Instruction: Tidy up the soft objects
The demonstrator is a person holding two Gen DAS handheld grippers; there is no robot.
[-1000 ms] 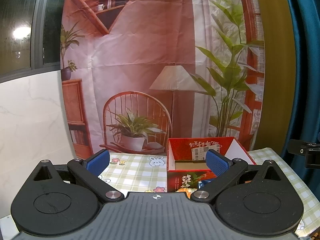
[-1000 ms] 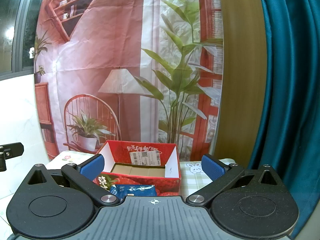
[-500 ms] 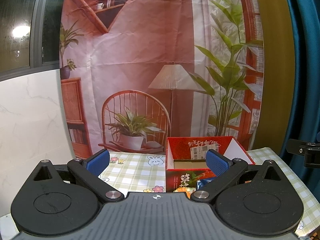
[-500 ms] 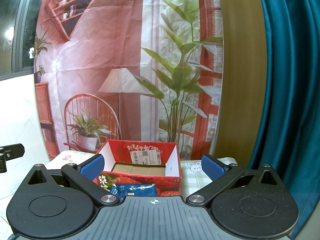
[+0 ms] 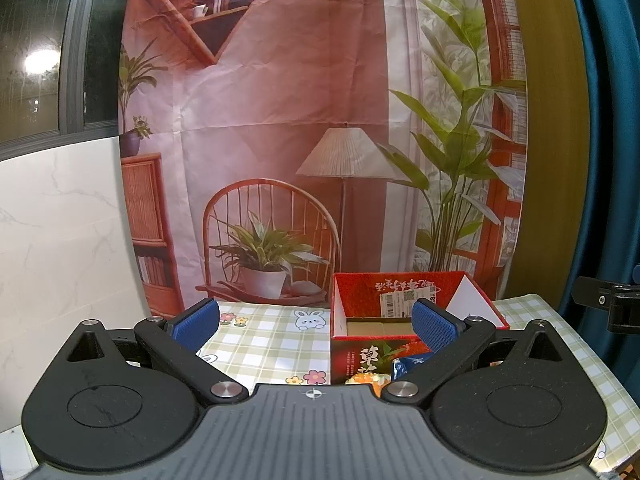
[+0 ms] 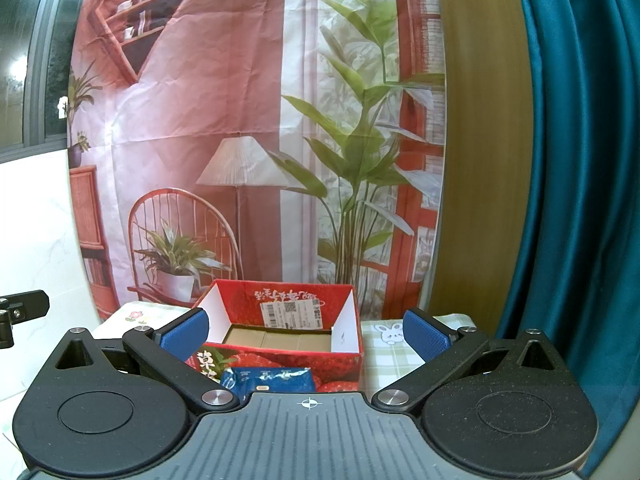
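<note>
A red open cardboard box (image 5: 400, 300) with a strawberry print stands on the checked tablecloth (image 5: 264, 344); it also shows in the right wrist view (image 6: 280, 304), and its brown floor looks bare. A blue soft packet (image 6: 268, 379) lies in front of the box; in the left wrist view its corner (image 5: 408, 364) shows beside an orange packet (image 5: 364, 378). My left gripper (image 5: 316, 322) is open and empty, above the table left of the box. My right gripper (image 6: 304, 330) is open and empty, in front of the box.
A printed backdrop (image 5: 320, 140) hangs behind the table. A teal curtain (image 6: 580, 160) hangs at the right. A white marble wall (image 5: 60, 240) is at the left. The table's right edge (image 5: 600, 380) is near the curtain.
Both views have shifted very slightly; the box sits marginally further left and lower in the left wrist view. Both grippers stay open and empty.
</note>
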